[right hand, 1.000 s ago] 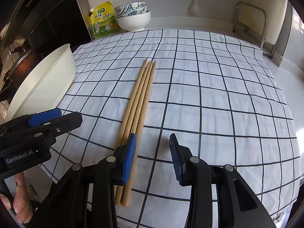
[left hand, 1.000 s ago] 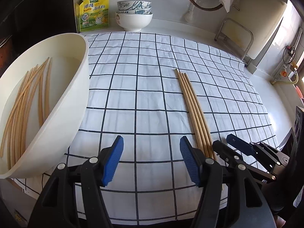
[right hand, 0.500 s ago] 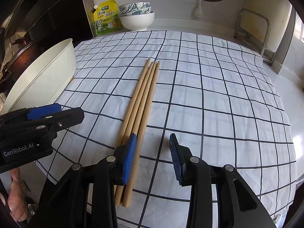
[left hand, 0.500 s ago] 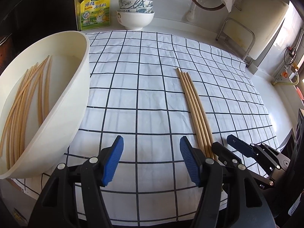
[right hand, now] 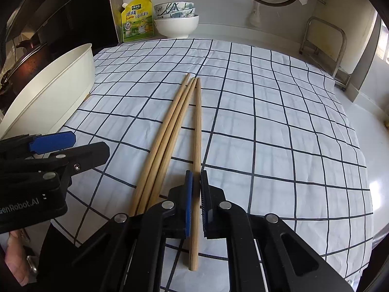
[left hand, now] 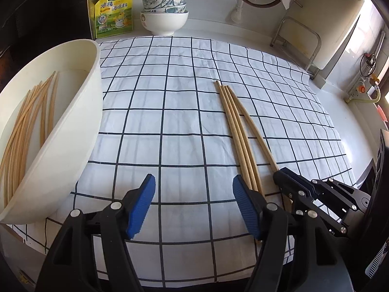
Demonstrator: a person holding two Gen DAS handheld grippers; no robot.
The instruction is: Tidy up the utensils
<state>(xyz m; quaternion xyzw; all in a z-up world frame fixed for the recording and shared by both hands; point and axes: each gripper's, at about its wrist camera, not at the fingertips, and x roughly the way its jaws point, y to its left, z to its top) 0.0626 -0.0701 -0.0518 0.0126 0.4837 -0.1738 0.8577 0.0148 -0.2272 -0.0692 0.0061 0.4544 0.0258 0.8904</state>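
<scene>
Three wooden chopsticks lie on the checked cloth [left hand: 170, 121]. My right gripper [right hand: 196, 177] is shut on the rightmost chopstick [right hand: 197, 121], pads pressing its near part; its near end sticks out behind the jaws. The other two chopsticks [right hand: 170, 131] lie together just to its left, fanned apart from it. In the left wrist view the held chopstick [left hand: 252, 126] runs into the right gripper [left hand: 279, 172]. My left gripper [left hand: 193, 189] hovers over bare cloth, its jaws opening with nothing between them. A cream tub [left hand: 80, 121] at the left holds several chopsticks [left hand: 31, 121].
A stack of bowls [left hand: 165, 17] and a yellow pouch [left hand: 113, 12] stand at the back of the counter. A metal rack [left hand: 299, 36] is at the back right. A dark pot [right hand: 29, 58] sits beyond the tub. A hand [right hand: 14, 267] holds the left gripper.
The right gripper's jaws have closed on the rightmost chopstick, and its near end has swung away from the other two. The left gripper's jaws have widened a little.
</scene>
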